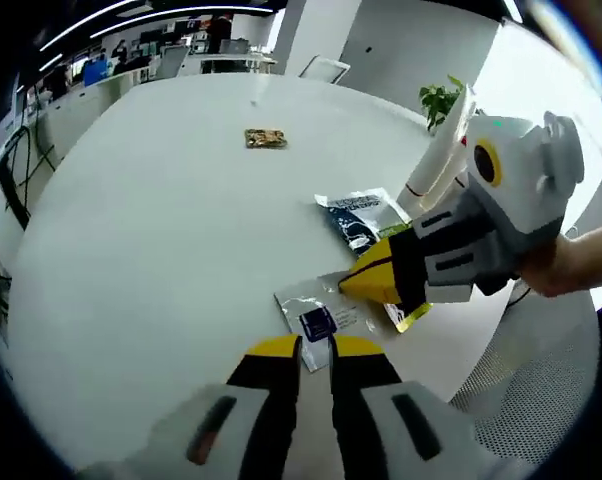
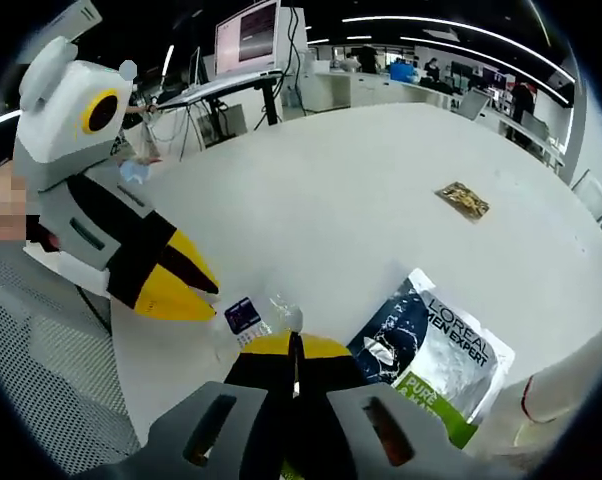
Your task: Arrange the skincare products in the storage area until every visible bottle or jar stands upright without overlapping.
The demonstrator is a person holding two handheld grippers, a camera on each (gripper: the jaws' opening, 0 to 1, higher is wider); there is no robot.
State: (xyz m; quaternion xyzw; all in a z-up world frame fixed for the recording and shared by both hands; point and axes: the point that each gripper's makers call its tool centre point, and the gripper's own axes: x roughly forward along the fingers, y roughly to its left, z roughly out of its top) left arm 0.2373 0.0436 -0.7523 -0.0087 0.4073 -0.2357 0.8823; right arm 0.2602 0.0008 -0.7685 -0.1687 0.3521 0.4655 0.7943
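A clear sachet with a blue label (image 1: 316, 315) (image 2: 245, 316) lies flat on the white table (image 1: 161, 230) (image 2: 361, 190). My right gripper (image 2: 292, 345) is shut on its near edge; in the left gripper view it comes in from the right (image 1: 349, 284). My left gripper (image 1: 316, 348) stands slightly open, the sachet's other edge at its fingertips; in the right gripper view it comes in from the left (image 2: 213, 300). A dark L'Oreal sachet (image 1: 359, 215) (image 2: 431, 350) lies flat beside the clear one. A white tube (image 1: 439, 150) (image 2: 566, 400) lies just past it.
A small brown packet (image 1: 265, 138) (image 2: 461, 200) lies alone farther out on the table. A mesh chair seat (image 1: 541, 370) (image 2: 41, 370) is at the table's near edge. A green plant (image 1: 441, 98) and desks with monitors (image 2: 246, 35) stand beyond.
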